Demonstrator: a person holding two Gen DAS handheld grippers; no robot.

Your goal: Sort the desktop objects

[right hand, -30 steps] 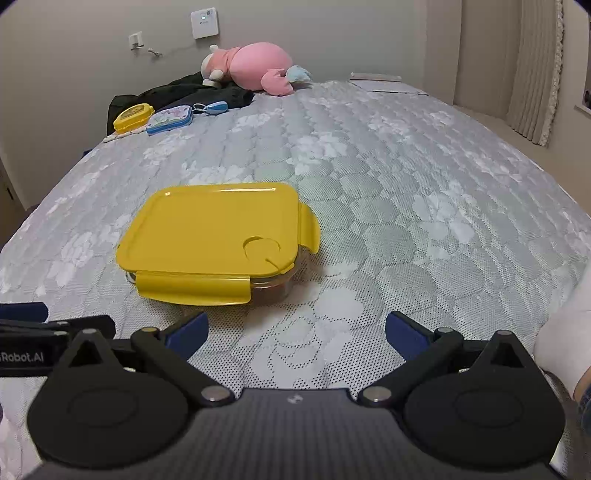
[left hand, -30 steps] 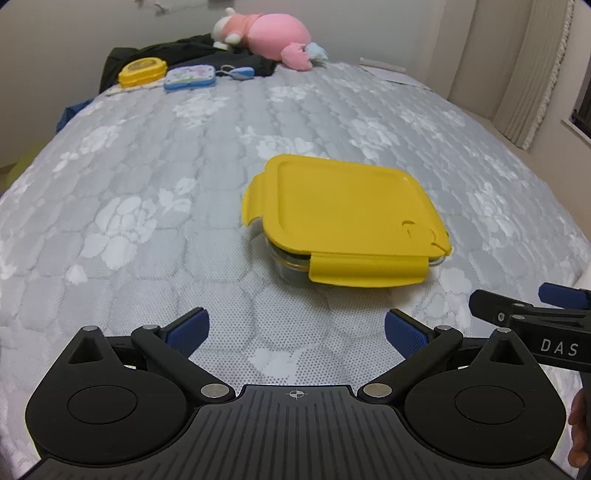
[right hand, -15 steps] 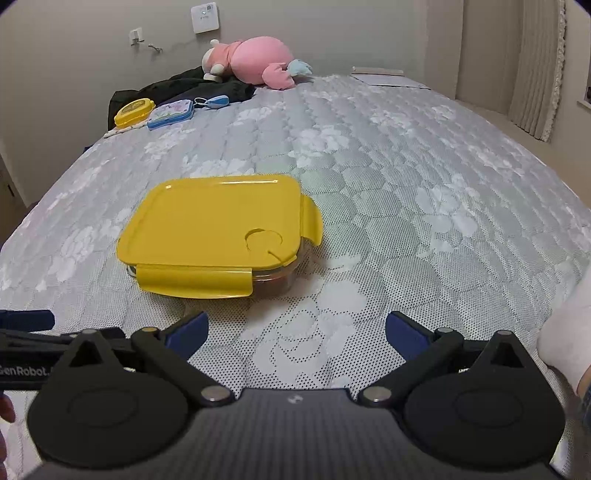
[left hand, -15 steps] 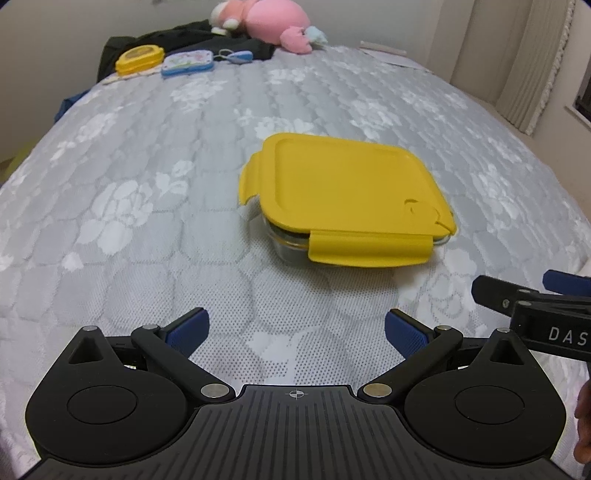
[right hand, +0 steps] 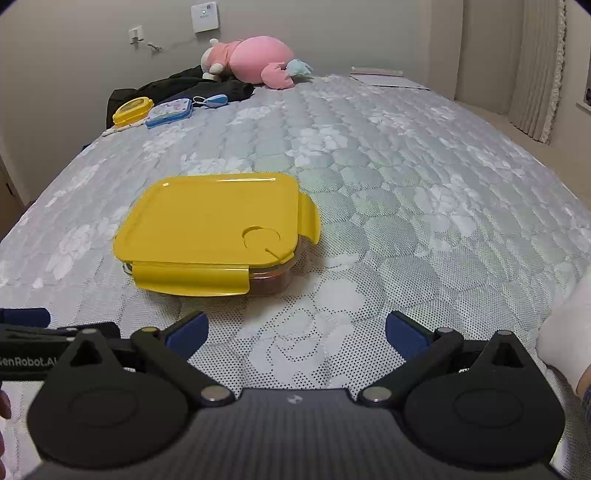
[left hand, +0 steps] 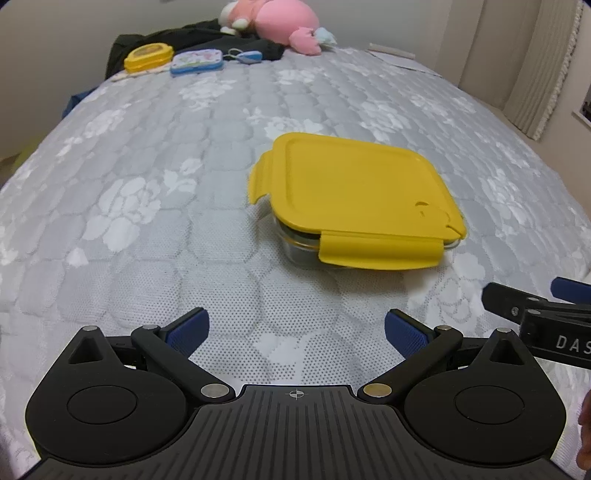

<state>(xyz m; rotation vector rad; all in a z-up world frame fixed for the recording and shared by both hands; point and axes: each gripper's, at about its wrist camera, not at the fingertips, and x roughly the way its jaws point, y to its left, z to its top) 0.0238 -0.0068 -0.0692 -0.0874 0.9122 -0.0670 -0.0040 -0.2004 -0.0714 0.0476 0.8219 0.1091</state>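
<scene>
Where the left wrist camera looks out, a quilted grey bed with white woven flowers fills the view. On it, right of centre, sits a square glass box with rounded corners under a smooth yellow lid; one flap hangs over the near side, another lifts at the left. The left gripper hovers low, near the box but apart from it, its blue-padded fingers spread wide and empty. At the far edge lie a pink plush toy, a small yellow case and a blue-rimmed tin.

In the right wrist view, the same box rests left of centre, its lid showing a round pressed tab near the right corner. The right gripper is likewise released, fingers wide, holding nothing, short of the box. A white sleeve shows at the right edge.
</scene>
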